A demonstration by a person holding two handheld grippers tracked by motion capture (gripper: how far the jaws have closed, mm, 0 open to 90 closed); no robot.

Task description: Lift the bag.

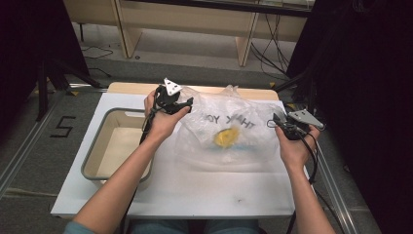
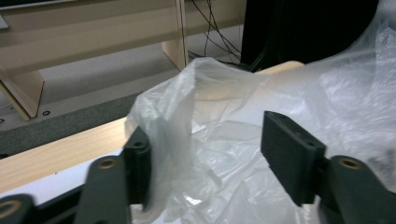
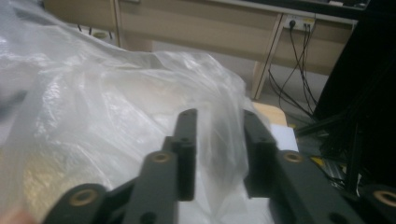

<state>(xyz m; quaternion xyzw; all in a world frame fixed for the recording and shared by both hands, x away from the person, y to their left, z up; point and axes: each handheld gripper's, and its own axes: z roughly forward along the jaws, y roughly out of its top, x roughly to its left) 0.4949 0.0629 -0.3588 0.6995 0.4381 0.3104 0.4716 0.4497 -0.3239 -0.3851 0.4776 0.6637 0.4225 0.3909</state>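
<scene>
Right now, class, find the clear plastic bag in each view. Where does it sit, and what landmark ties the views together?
High view: bag centre of the table, between both grippers.
Left gripper view: bag centre and right, between the jaws.
Right gripper view: bag left and centre, a fold between the jaws.
Shared landmark: wooden bench behind the table.

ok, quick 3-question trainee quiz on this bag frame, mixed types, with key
1. True or false: the yellow item lies inside the clear plastic bag.
2. On which side of the bag, in the high view, does the grey-rimmed tub sit: A) left, B) right, C) behind it?
3. What lies between the jaws of the left gripper and of the right gripper?

Key
1. True; it shows through the film.
2. A.
3. Bag film in both. The left jaws stand wide apart, open around a raised fold; the right jaws are closer together with film between them, but a firm pinch cannot be told.
</scene>
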